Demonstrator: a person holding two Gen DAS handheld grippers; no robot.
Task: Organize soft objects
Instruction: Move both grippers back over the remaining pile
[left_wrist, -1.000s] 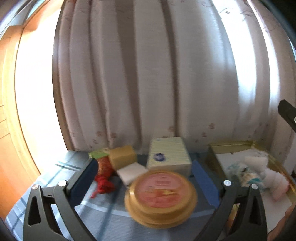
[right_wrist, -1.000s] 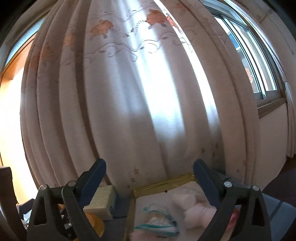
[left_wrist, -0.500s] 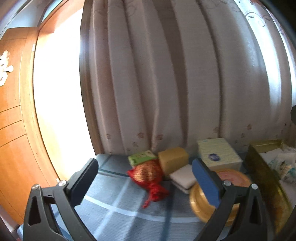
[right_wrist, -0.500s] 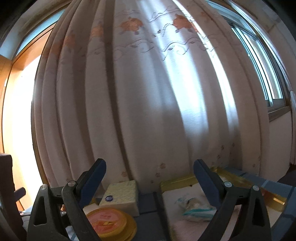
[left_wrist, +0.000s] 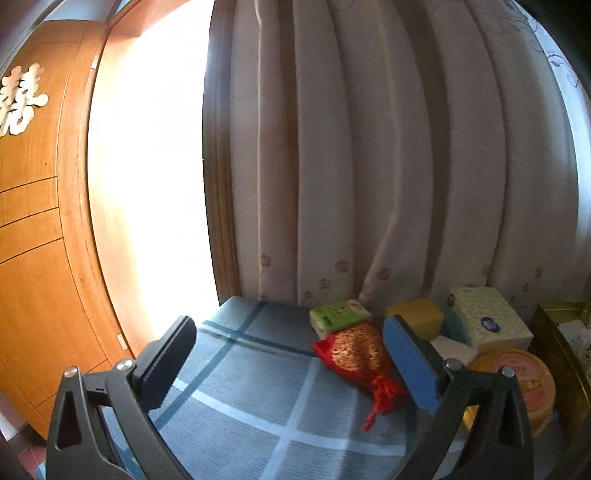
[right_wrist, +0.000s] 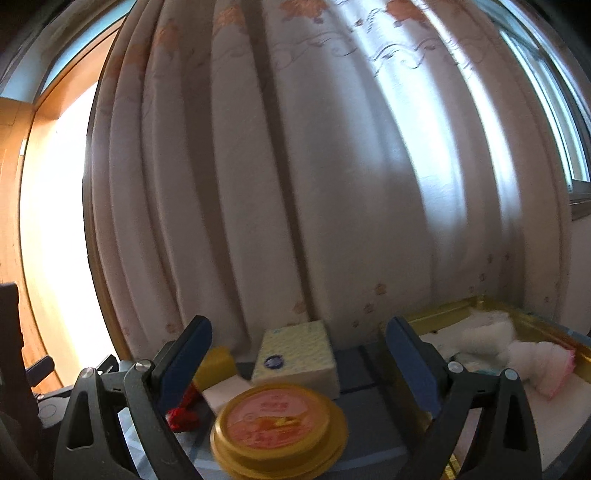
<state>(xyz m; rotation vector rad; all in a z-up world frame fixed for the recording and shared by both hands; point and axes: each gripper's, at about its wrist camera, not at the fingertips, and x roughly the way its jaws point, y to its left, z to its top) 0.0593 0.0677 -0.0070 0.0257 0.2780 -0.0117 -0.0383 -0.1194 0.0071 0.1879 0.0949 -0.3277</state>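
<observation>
My left gripper (left_wrist: 291, 360) is open and empty above the blue plaid cloth (left_wrist: 240, 402). A red drawstring pouch (left_wrist: 356, 356) lies just inside its right finger. Behind the pouch are a green tissue pack (left_wrist: 338, 313), a yellow sponge (left_wrist: 419, 316), a white sponge (left_wrist: 452, 349) and a pale yellow tissue pack (left_wrist: 487, 319). My right gripper (right_wrist: 297, 363) is open and empty, above a round gold tin (right_wrist: 279, 424). The tissue pack (right_wrist: 295, 356) lies behind the tin. A gold tray (right_wrist: 443, 310) at the right holds white and pink soft items (right_wrist: 524, 356).
A curtain (left_wrist: 369, 166) hangs close behind the objects. A wooden door and frame (left_wrist: 40, 221) stand at the left past the table's edge. The gold tin (left_wrist: 517, 384) and the tray's edge (left_wrist: 554, 332) also show at the right of the left wrist view.
My left gripper has swung left, from over the gold tin to the cloth beside the red pouch. My right gripper has swung left from the tray to over the tin.
</observation>
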